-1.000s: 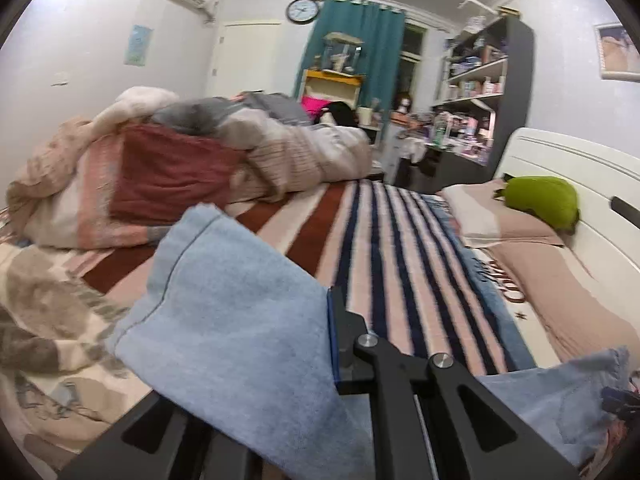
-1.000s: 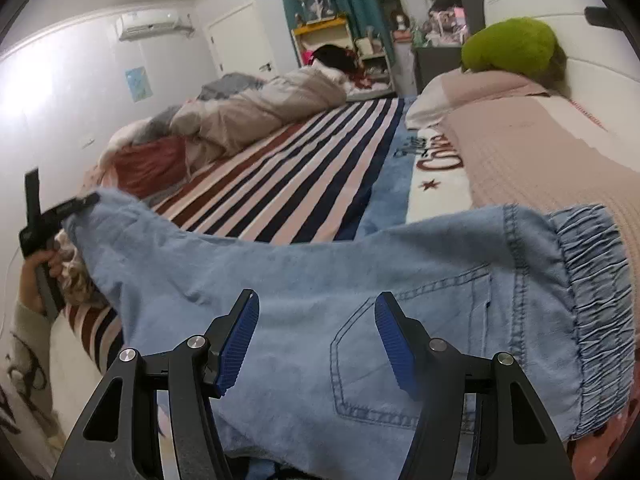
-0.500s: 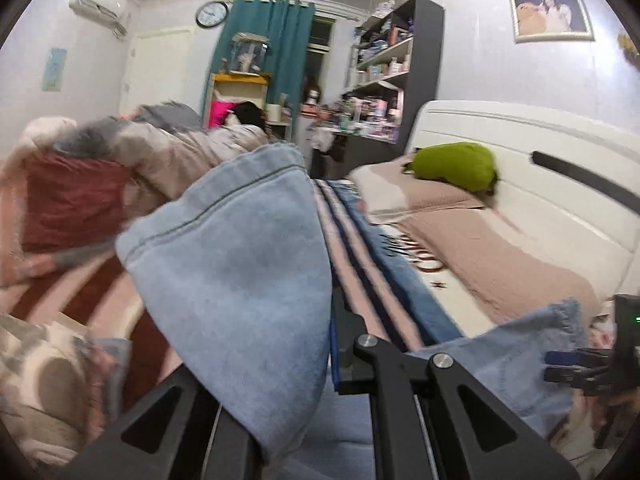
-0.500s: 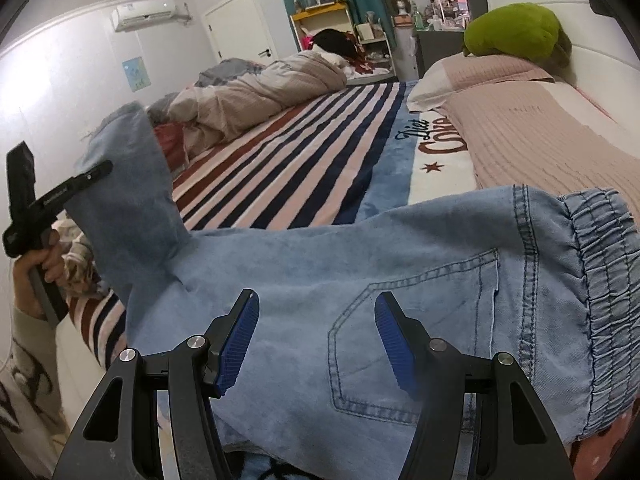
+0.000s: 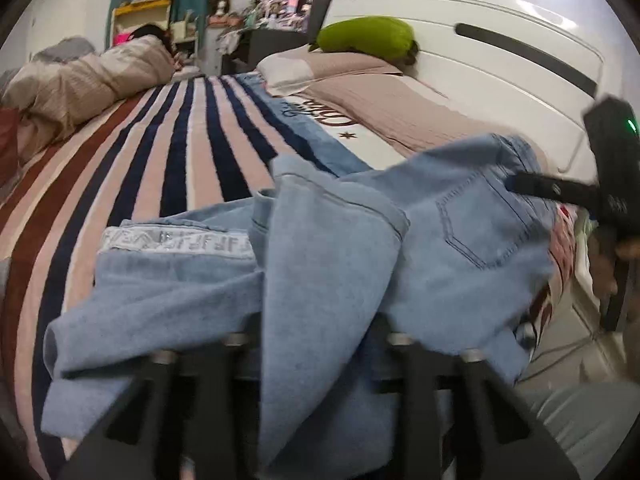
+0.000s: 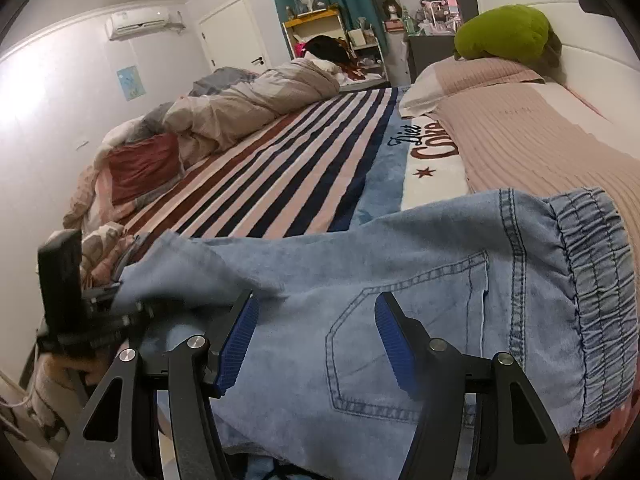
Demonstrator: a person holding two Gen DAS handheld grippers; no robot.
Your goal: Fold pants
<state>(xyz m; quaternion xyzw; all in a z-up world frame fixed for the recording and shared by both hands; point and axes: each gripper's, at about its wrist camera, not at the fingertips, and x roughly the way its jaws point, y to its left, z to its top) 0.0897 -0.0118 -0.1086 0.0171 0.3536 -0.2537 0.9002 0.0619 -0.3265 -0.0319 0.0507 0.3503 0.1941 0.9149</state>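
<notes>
The pants point(image 6: 420, 280) lay across the near edge of the bed point(image 6: 288, 184), on the striped blanket and close under both cameras. Only the right wrist view showed the elastic waistband point(image 6: 596, 280) at the far right and the back pocket point(image 6: 404, 332) beyond the right gripper point(image 6: 316, 328), whose blue pads point(image 6: 240, 336) stood wide apart above the denim, holding nothing. That view also caught the left gripper point(image 6: 116, 304) at the left, at the hem of a leg, with the person's hand partly seen below it.

The left wrist view showed what the other did not: a leg point(image 5: 320, 264) folded over toward the seat, draped over the left gripper's fingers, and a pale lettered band point(image 5: 176, 242) on the denim beside it. The right gripper point(image 5: 560, 192) appeared there at the right as a dark bar at the waist end.

In the left wrist view cloth covered the left fingertips, and the frame was blurred; whether that claw was clamped on the leg could not be told. The far side of the pants was cut off below both frames.
</notes>
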